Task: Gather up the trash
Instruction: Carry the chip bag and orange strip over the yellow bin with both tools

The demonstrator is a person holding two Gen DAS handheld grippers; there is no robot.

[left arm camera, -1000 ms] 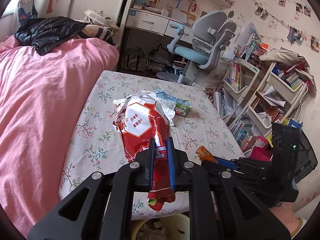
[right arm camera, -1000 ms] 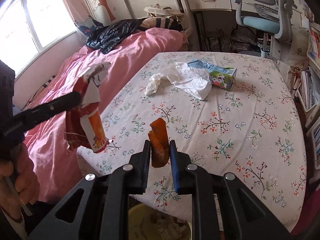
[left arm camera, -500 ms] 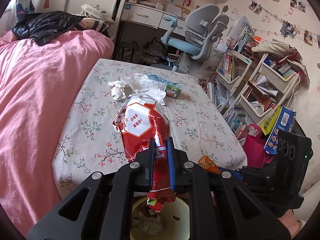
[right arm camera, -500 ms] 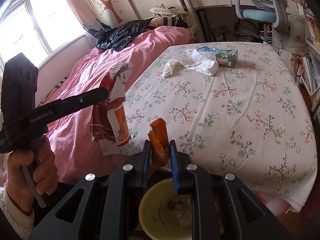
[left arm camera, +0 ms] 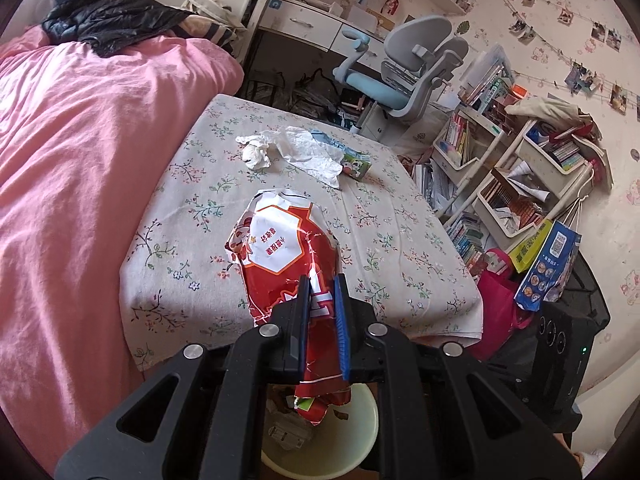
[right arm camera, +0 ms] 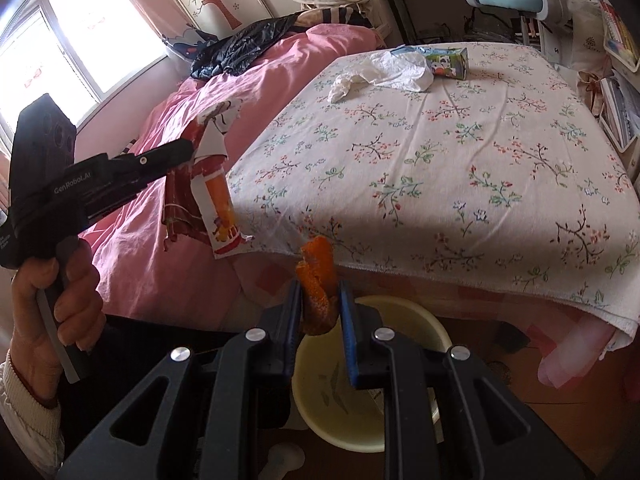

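- Red and white, the crinkled snack bag hung pinched in the left gripper, its jaws nearly closed on the foil, above the pale yellow bin.
- Orange peel sat clamped upright in the right gripper, over that bin by the bed's edge.
- Crumpled tissue and a small drink carton lay touching on the floral sheet, well apart from both grippers.

Torn red snack bag and orange peel hang over the pale bin — tissue and carton lie together on the table.
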